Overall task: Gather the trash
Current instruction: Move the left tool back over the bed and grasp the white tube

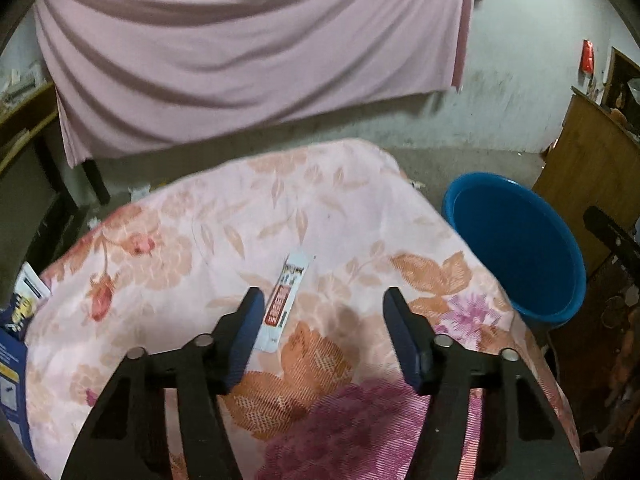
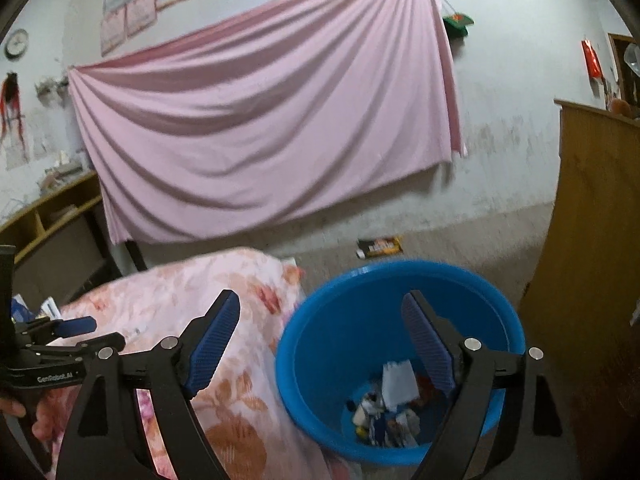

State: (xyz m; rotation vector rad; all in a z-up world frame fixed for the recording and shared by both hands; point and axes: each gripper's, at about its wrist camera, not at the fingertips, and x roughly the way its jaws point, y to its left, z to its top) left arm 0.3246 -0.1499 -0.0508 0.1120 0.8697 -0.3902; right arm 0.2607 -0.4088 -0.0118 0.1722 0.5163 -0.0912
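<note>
Left wrist view: the left gripper (image 1: pixel 324 300) hovers with fingers spread and empty over a floral-covered table (image 1: pixel 192 240); a long white wrapper (image 1: pixel 286 296) lies flat just beside its left finger. Right wrist view: the right gripper (image 2: pixel 320 308) is spread wide, empty, above the blue basin (image 2: pixel 320 344) holding scrap trash (image 2: pixel 394 412).

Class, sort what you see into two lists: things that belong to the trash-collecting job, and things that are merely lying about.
Belongs to the job:
- wrapper on the floral cloth
- blue basin holding scraps
- left claw, open over the wrapper
- right claw, open above the basin

Just lying about:
- pink sheet on the wall
- wooden cabinet
- wall clock
</note>
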